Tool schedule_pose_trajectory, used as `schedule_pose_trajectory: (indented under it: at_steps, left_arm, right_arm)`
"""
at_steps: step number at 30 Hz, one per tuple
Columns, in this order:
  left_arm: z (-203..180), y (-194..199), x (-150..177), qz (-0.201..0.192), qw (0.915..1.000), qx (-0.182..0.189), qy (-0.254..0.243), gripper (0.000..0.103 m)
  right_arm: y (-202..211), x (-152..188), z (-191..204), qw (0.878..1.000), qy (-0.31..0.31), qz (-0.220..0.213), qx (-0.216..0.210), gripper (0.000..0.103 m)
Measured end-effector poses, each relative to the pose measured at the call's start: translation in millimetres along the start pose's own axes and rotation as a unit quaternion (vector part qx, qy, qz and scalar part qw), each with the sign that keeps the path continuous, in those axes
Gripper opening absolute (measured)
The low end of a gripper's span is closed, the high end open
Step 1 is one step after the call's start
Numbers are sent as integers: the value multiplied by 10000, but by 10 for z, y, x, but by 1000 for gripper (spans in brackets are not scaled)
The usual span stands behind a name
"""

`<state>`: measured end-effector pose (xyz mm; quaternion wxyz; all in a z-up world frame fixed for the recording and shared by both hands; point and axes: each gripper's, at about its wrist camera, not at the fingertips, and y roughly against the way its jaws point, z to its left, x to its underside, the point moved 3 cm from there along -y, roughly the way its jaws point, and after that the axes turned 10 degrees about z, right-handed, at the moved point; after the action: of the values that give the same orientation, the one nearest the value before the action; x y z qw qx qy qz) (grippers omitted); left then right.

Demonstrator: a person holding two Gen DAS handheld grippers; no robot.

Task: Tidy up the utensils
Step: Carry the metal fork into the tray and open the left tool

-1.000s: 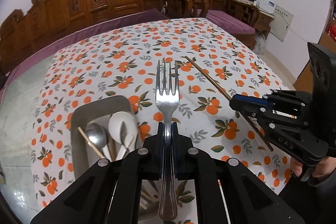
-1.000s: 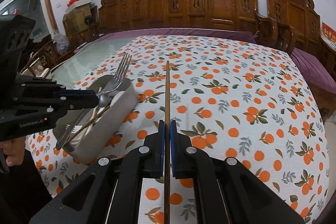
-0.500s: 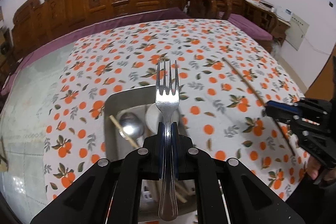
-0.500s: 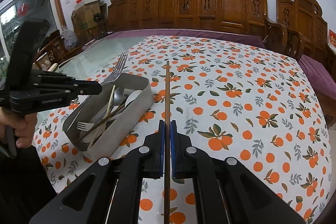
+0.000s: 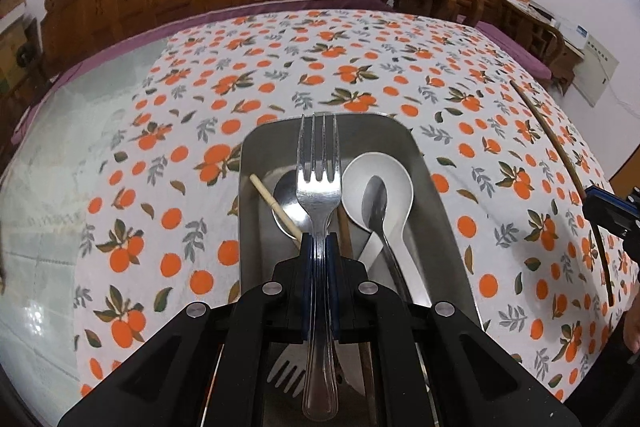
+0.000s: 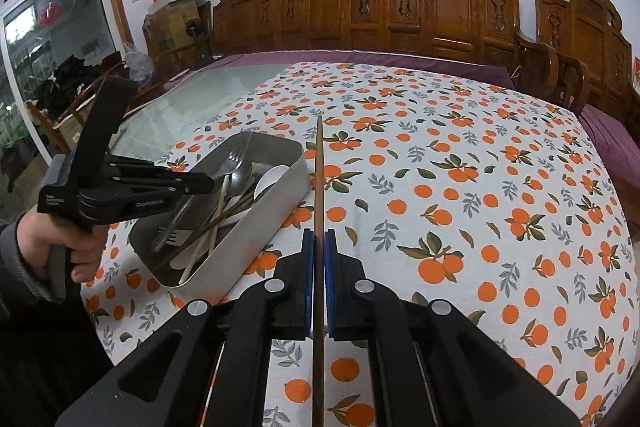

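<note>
Holding a steel fork (image 5: 319,187) by its handle in my left gripper (image 5: 319,247), fingers clamped on it, tines forward, above the metal tray (image 5: 448,227). Tray sits on the orange-print tablecloth (image 6: 460,187). Inside it: a white spoon (image 5: 384,179), a small steel spoon (image 5: 378,203) lying in its bowl, a pale chopstick (image 5: 276,207), another fork (image 5: 286,373) toward the near end. My right gripper (image 6: 319,247) is closed on a dark wooden chopstick (image 6: 319,179), pointing forward above the cloth, just right of the tray. Carved wooden chairs (image 6: 400,7) line the far side.
</note>
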<state>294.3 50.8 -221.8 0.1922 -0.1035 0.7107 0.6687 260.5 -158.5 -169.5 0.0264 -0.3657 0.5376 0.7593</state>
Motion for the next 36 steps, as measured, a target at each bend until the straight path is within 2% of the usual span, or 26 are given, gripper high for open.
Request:
schedule_pose_trajectory:
  at_steps: [6,11,13,15,18,24,32,36]
  left_arm:
    - [26,-87,49,86,9999,79,8,6]
    - [52,34,62,-143,9999,95,21,8]
    - [49,118,72,-261,9996,39,-37,14]
    - [54,209,83,-411,9991,-28,-81,25]
    - [83,303,79,-533,9986,-22,-67,27]
    - [202,462,81,-765,9971,-55,17,47]
    - [356,537,87,-842,9963,-51,149,47]
    - [442,585,70,-910,9955,-33,259,53]
  right_arm:
    - [-46,3,31,10000,-23,70,30,6]
    - [-87,-27,140,9999,51,98,49,6]
    - [-109,-46,202,9999,106,124,44,6]
    - [-131,-67,290,9997,187,146,46,6]
    - [-175,-100,418,9995,247,173,7,6]
    - [-288,-192,641,9994,214,202,-158,6]
    - [-426,-334,845,9989,200,264,-330,6]
    - [-524,-406,889,9986,106,293,-416,6]
